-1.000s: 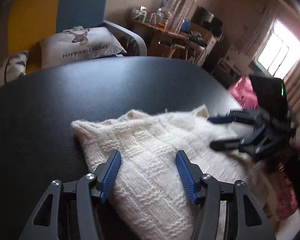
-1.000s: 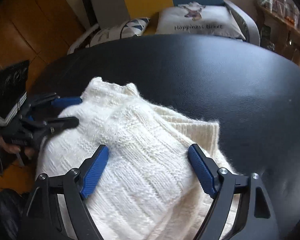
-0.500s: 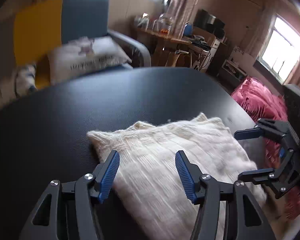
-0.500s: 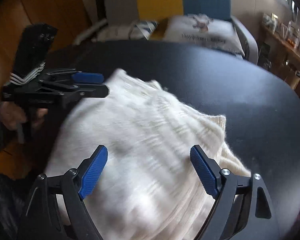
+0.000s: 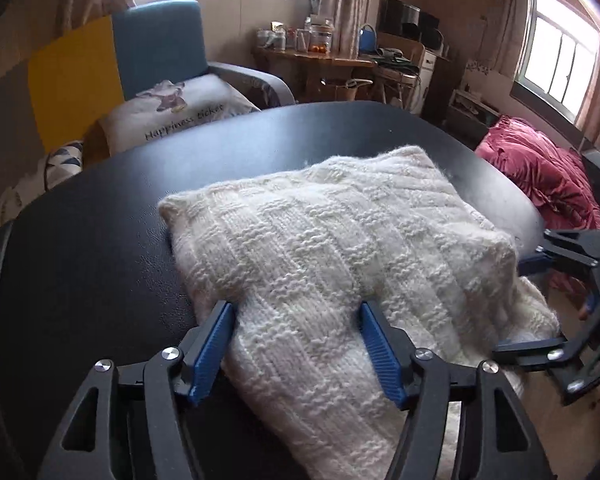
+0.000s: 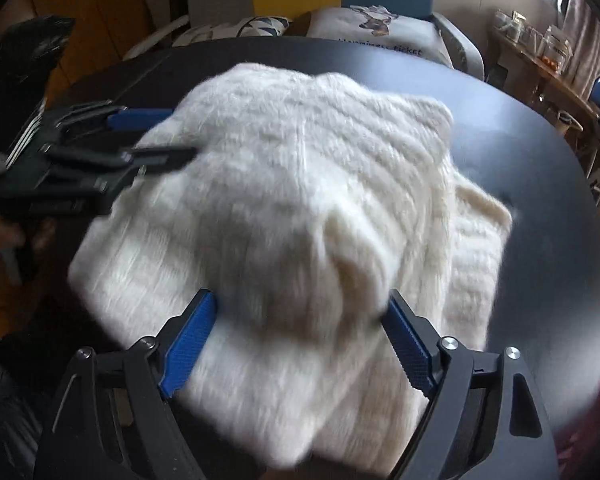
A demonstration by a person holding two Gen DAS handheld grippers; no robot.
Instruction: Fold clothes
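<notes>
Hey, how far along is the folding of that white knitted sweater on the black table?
Mostly done: the cream sweater already lies as a compact, layered bundle on the black table. In hand: the left hand-held gripper and right hand-held gripper both sit open, knit bulging between their fingers, neither pinching it. Left: a lower layer juts out on one side, so probably tidying or one last fold.

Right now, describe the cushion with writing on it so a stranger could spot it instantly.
Look past the far edge of the black table to the blue armchair. On its seat lies the pale cushion, printed with a cartoon figure and the words "Happiness ticket"; the cushion beside it has a triangle pattern instead.
</notes>
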